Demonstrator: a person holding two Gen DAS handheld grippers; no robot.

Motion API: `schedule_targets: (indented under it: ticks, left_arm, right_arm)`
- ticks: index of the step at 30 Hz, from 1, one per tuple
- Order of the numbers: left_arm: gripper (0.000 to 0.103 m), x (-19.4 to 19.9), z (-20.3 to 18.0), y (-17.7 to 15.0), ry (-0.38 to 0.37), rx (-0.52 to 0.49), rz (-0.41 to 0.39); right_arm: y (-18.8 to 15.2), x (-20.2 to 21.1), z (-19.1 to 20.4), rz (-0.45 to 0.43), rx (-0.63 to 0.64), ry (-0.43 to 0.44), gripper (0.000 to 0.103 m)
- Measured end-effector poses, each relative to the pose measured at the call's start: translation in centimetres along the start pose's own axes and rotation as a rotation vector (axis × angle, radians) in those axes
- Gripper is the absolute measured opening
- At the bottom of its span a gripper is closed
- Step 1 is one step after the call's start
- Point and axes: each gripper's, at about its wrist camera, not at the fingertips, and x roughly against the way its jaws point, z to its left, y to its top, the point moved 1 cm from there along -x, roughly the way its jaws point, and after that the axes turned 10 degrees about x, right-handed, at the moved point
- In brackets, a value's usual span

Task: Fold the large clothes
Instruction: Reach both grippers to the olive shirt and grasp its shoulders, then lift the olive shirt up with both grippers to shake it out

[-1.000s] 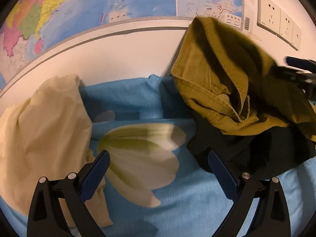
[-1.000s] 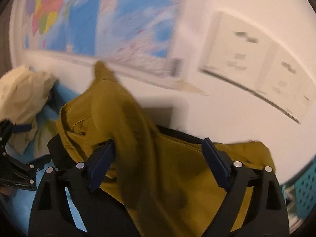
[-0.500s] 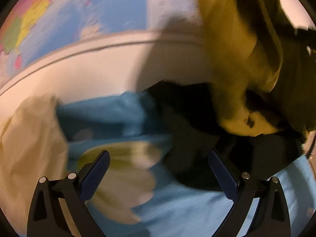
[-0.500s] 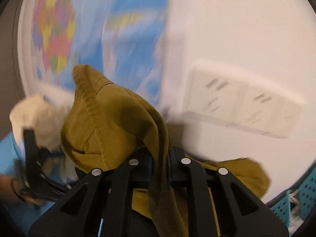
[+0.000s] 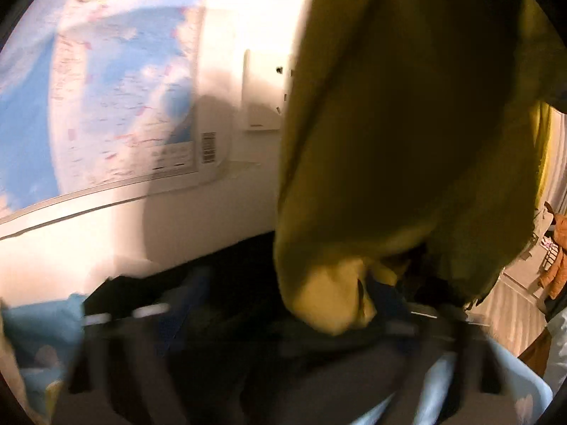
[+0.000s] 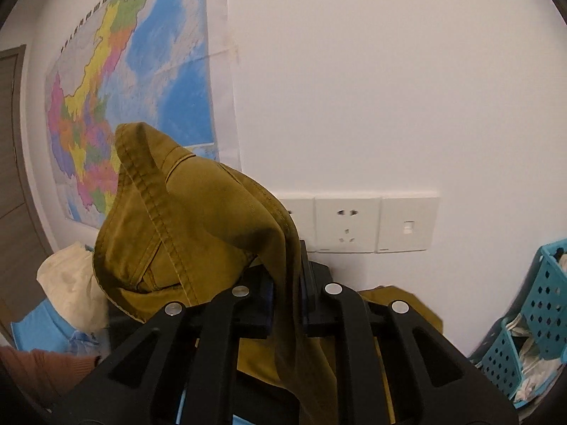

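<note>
One olive-mustard cotton garment [image 6: 198, 233] with stitched seams is hanging bunched above the blue bed sheet [image 5: 457, 382]. Left tongs [image 5: 280, 315], blurred, are closing around its lower fold; right tongs [image 6: 285, 301] are gripping its hem, lifting it before the white wall.

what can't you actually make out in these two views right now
- Left wrist view: the left hand-held gripper, closing, is smeared by motion blur; whether its pads touch the olive garment is unclear.
- Left wrist view: the garment hides most of the wall sockets.
- Right wrist view: the right hand-held gripper, shut on the garment, hides the bed below.
- Right wrist view: the blue basket is cut off by the edge.
</note>
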Motion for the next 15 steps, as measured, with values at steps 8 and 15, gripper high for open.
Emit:
schedule_targets:
  ticks: [8,15]
  left_arm:
    - [0.000,2.1,-2.4,7.2,-0.035,-0.036,-0.072]
    - [0.000,12.7,-8.6,15.6,-0.085,-0.145,-0.352]
  right_arm:
    - [2.6,8.4,-6.0,-0.107,-0.059,-0.164,0.008]
    - [9.7,21.5,-5.6,-0.340,-0.012,-0.273,0.007]
